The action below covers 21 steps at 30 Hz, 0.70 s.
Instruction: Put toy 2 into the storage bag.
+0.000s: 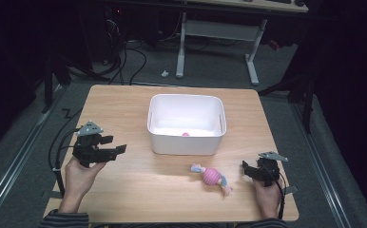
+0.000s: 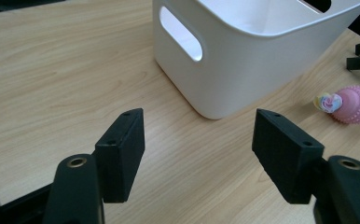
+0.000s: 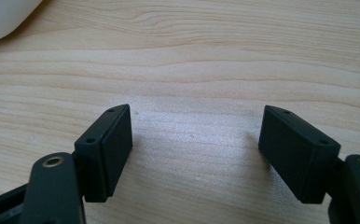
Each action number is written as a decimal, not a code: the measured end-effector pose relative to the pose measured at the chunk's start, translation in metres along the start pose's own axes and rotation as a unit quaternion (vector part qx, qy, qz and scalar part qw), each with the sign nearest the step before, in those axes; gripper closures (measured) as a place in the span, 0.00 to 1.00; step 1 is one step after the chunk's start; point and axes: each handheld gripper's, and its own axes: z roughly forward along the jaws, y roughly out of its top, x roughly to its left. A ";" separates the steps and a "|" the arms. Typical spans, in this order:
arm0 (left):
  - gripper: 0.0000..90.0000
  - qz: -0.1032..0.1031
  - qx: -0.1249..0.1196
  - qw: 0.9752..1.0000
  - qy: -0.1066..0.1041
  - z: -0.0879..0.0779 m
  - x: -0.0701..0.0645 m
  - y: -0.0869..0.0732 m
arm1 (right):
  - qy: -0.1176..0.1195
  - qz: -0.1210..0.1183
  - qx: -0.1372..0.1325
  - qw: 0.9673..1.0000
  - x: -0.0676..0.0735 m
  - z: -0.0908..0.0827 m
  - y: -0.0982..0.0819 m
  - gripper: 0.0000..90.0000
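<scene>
High view: one wooden counter, one white bin, one pink toy, two claws, two hands. A second small pink item lies at the bottom of the bin near its front wall; too small to tell what it is.

Left claw sits at the lower left of the frame, held in the left hand, jaws spread with nothing between them. Right claw sits at the lower right, held in the right hand; in the right gripper view its jaws stand wide apart over bare wood grain, pinching nothing.

Counter is light wood, matte, visible grain. It stands on grey floor with a metal rail on either side. Room behind is dark; a white-legged desk and loose cables occupy the upper frame.

Toy lies on the counter just below the bin's lower right corner, between the two claws, nearer the right one, touching neither. Body is a pink knobbly ball with pale pastel twisted ends, candy-shaped. Left gripper view shows the toy at right edge, beside the bin, which has an oval handle cutout in its side.
</scene>
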 end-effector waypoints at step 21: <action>0.39 0.005 0.015 1.000 0.024 0.036 -0.004 -0.035 | 0.000 -0.001 0.000 1.000 0.000 0.000 0.000 0.29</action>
